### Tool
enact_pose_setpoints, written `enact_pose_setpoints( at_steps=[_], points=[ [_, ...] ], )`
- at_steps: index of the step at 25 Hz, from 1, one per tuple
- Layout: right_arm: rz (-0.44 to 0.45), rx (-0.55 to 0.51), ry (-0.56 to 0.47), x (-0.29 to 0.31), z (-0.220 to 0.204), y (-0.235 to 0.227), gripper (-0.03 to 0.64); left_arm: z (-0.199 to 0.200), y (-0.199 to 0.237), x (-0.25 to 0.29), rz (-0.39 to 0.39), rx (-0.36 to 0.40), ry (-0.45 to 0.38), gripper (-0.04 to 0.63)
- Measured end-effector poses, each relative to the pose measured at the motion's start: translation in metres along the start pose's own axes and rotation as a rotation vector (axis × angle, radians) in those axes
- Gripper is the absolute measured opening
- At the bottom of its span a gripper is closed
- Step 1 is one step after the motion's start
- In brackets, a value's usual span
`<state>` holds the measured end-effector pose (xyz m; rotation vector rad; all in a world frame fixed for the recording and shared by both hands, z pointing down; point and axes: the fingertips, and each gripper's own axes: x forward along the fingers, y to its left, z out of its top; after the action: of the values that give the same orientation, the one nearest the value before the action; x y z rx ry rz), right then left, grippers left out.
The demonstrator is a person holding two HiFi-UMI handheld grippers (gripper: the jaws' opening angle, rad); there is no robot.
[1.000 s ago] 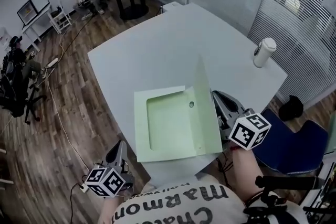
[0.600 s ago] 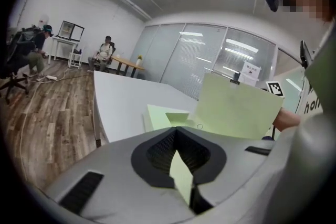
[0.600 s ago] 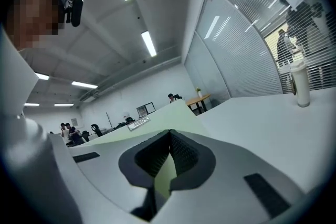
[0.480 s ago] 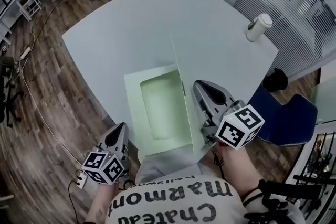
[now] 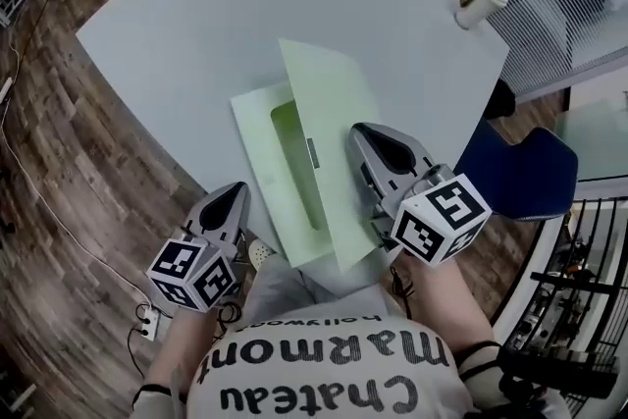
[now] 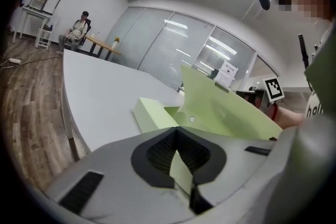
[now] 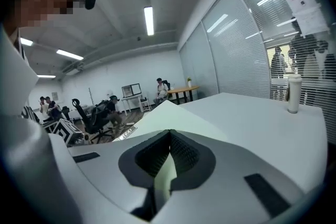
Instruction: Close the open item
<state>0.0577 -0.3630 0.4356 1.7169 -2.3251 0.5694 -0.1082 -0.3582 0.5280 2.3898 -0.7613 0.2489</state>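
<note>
Here, a pale green folder (image 5: 253,128) lies open near the near edge of the white table (image 5: 196,15), its base flat and its flap (image 5: 329,108) raised at a slant over the right part of the base; the recessed inside of the base shows as a narrow strip to the left of the flap's free edge; the right gripper (image 5: 367,136) sits at the flap's right side, close to the near corner, and in the right gripper view its jaws (image 7: 169,136) are clenched on a thin pale edge of the flap (image 7: 168,113), which rises to a peak just ahead of them; the left gripper (image 5: 234,197) hangs at the table's near left edge, just beside the folder's left side, and the head view does not show whether they touch; in the left gripper view its jaws (image 6: 176,134) are pressed together, with a thin green sliver in the seam that I cannot identify; ahead of them that view shows the base (image 6: 152,113) on the table (image 6: 100,86) and the slanted flap (image 6: 226,107) to the right; a white cup (image 5: 482,4) stands upright at the far right corner of the table, well apart from the folder, and appears in the right gripper view (image 7: 293,93) too; a blue chair (image 5: 520,174) stands off the table's right side
</note>
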Motion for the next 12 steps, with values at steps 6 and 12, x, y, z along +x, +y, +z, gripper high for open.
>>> enact_pose_setpoints(
  at_steps=[6,12],
  points=[
    [-0.009,-0.009,0.053,0.027,-0.022,0.02,0.002,0.006,0.013,0.0,-0.038,0.018,0.005,0.0],
    [-0.04,-0.073,0.127,0.046,-0.049,0.036,0.001,-0.009,0.025,-0.012,-0.057,0.008,0.051,0.0]
  ],
)
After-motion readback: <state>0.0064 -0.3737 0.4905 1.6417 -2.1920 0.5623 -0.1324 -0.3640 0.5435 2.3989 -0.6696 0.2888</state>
